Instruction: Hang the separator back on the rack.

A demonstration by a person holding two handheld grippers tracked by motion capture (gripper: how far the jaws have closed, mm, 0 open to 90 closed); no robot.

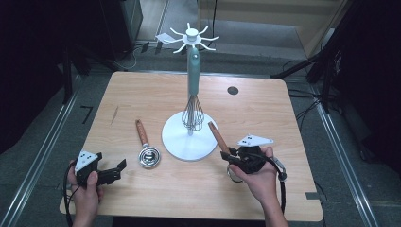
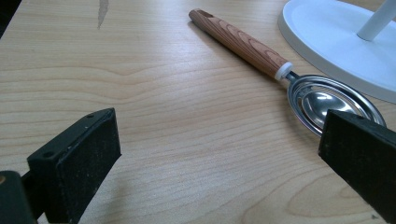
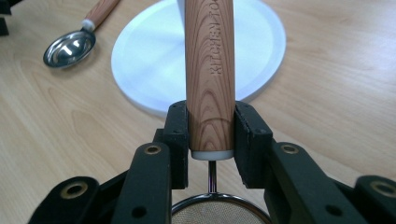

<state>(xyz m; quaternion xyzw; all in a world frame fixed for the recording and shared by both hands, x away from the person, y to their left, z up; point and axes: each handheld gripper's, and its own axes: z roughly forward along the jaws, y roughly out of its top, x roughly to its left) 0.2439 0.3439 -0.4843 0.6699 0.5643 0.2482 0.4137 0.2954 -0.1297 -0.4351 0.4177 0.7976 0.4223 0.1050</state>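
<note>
My right gripper is shut on the wooden handle of a small mesh strainer. The handle points up and away toward the white utensil stand, with the mesh end under the hand. A teal-handled whisk hangs from the stand's hook crown. A steel scoop with a wooden handle lies flat on the table left of the stand base. My left gripper rests open near the front left corner. In the left gripper view the scoop bowl lies just beyond the right jaw.
The wooden table has a dark round hole at the back right. Metal rails and cables run on the floor on both sides. The stand's round base lies straight ahead of the right gripper.
</note>
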